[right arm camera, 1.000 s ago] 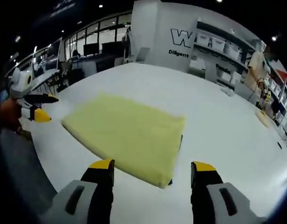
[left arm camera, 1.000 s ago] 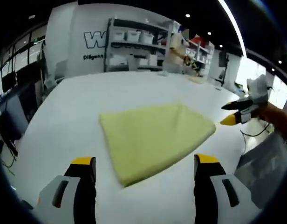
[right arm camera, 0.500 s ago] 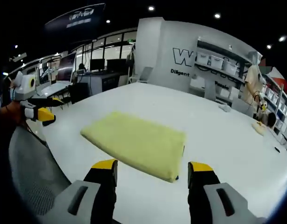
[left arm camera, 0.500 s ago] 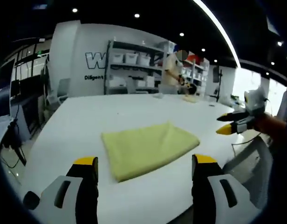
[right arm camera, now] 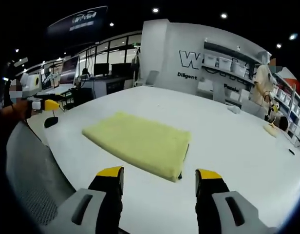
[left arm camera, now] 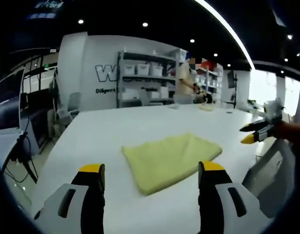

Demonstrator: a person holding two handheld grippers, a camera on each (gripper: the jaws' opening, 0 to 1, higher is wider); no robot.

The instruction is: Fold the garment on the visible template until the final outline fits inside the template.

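Note:
A folded pale yellow garment [left arm camera: 170,159] lies flat on the white table [left arm camera: 116,131]; in the right gripper view the garment [right arm camera: 138,143] has a thin dark edge of the template [right arm camera: 186,152] showing along its right side. My left gripper [left arm camera: 149,171] is open, back from the garment's near corner, nothing between its jaws. My right gripper [right arm camera: 159,173] is open too, short of the garment's near edge. The right gripper [left arm camera: 253,135] also shows at the right of the left gripper view, and the left gripper [right arm camera: 44,106] at the left of the right gripper view.
Shelves with white bins [left arm camera: 140,83] stand against the back wall, with a person [left arm camera: 188,83] beside them. A grey mesh chair back [right arm camera: 35,180] sits at the table's near left edge in the right gripper view. Small items [right arm camera: 272,129] lie at the table's far side.
Both cameras have drawn back and lowered toward table level. The garment lies as before; both grippers stay open and empty.

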